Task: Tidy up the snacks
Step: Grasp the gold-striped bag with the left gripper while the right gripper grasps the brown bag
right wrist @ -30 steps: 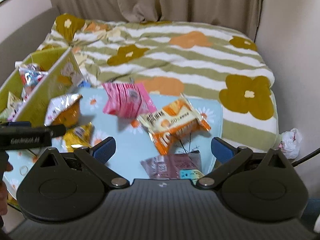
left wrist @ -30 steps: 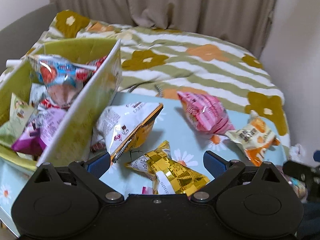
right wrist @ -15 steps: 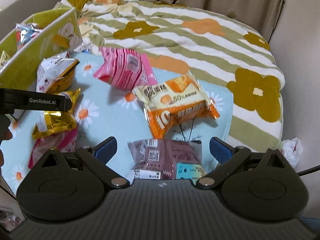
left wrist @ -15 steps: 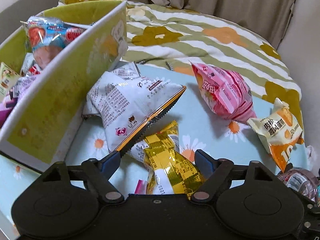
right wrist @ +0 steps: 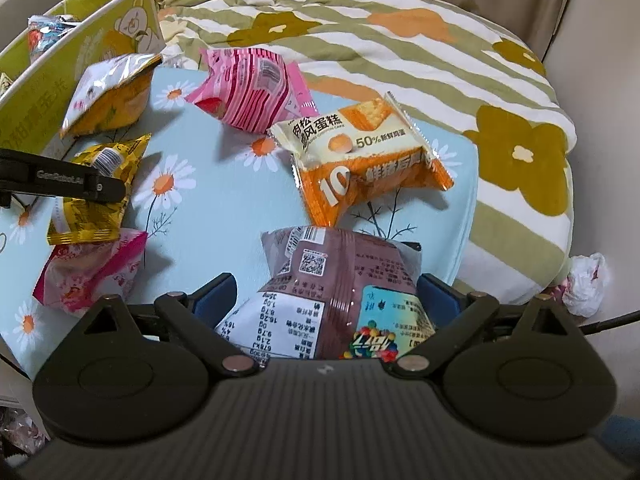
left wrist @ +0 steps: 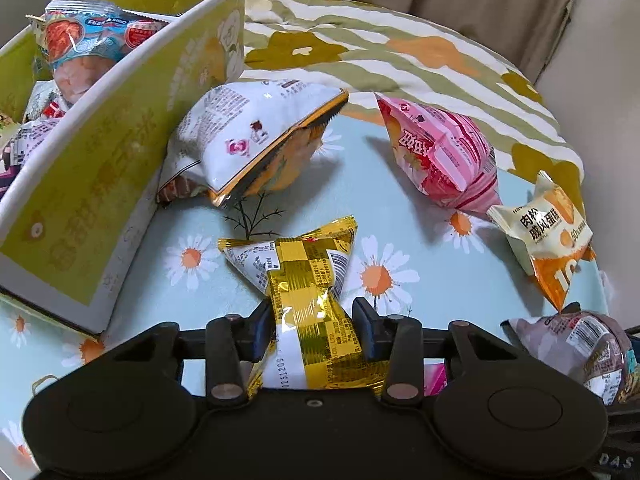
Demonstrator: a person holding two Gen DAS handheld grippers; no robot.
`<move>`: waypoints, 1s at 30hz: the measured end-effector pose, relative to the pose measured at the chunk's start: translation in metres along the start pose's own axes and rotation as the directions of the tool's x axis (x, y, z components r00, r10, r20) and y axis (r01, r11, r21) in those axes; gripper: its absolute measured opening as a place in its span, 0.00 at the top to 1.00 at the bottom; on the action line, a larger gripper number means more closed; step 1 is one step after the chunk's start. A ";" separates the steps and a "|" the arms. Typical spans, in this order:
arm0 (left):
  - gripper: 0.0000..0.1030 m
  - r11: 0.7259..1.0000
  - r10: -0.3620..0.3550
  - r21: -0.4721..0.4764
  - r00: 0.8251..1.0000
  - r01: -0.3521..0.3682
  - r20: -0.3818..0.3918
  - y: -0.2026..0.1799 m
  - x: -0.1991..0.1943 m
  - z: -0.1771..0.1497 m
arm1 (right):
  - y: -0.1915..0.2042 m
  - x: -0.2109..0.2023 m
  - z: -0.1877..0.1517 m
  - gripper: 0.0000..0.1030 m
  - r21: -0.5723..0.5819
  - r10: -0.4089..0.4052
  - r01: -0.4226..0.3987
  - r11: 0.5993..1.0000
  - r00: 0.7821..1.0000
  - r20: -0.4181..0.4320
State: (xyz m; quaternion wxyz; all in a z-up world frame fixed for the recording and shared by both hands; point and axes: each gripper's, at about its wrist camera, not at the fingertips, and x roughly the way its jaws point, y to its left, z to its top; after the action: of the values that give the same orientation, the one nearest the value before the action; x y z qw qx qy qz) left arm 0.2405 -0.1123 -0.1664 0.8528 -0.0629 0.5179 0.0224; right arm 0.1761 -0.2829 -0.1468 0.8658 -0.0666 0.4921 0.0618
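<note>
The left gripper [left wrist: 313, 320] has its jaws clenched on the gold packet [left wrist: 308, 280], pinching its waist; the packet lies on the daisy-print table [left wrist: 400, 208] near the front edge. The right gripper [right wrist: 326, 294] stands with jaws released, one on each side of the brown packet [right wrist: 340, 276], which lies at the table's front right corner; the right pad is just beside the wrapper, and whether it touches I cannot tell. Just beyond the brown packet sits the orange cake packet [right wrist: 360, 160], by the right edge. The pink packet [left wrist: 440, 156] lies toward the far edge, the white packet [left wrist: 256, 140] leans against the green box [left wrist: 120, 184] on the left edge, which holds more snacks. A small pink packet [right wrist: 88, 272] lies under the gold one's near end. A striped flowered bed [right wrist: 400, 60] lies beyond the table.
</note>
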 end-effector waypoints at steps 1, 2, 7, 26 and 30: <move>0.56 1.000 -0.001 0.006 1.000 0.001 0.007 0.000 -0.002 -0.001 | 0.001 0.001 0.000 0.00 0.003 0.000 0.000 1.000 1.000 -0.001; 0.56 1.000 0.001 0.019 1.000 -0.001 0.017 -0.001 -0.004 -0.001 | 0.001 0.002 0.000 0.00 0.005 0.000 0.000 1.000 1.000 -0.002; 0.57 0.997 0.007 0.081 0.999 -0.012 0.050 -0.007 -0.011 -0.006 | 0.002 0.008 0.000 0.00 0.024 -0.014 0.014 1.000 1.000 -0.002; 0.58 0.993 -0.040 0.118 0.984 0.020 0.176 -0.010 -0.060 -0.014 | 0.015 -0.021 -0.010 0.23 0.030 -0.033 0.031 0.999 0.998 0.059; 0.58 0.992 -0.051 0.122 0.973 0.024 0.224 -0.009 -0.083 -0.017 | 0.020 -0.041 -0.006 0.23 0.034 -0.027 0.024 0.999 0.994 0.107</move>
State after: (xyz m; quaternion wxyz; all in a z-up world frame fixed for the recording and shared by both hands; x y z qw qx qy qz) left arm 0.1878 -0.1208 -0.1001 0.9088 -0.0188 0.4164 -0.0174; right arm 0.1470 -0.2661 -0.1159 0.8928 -0.0553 0.4447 0.0460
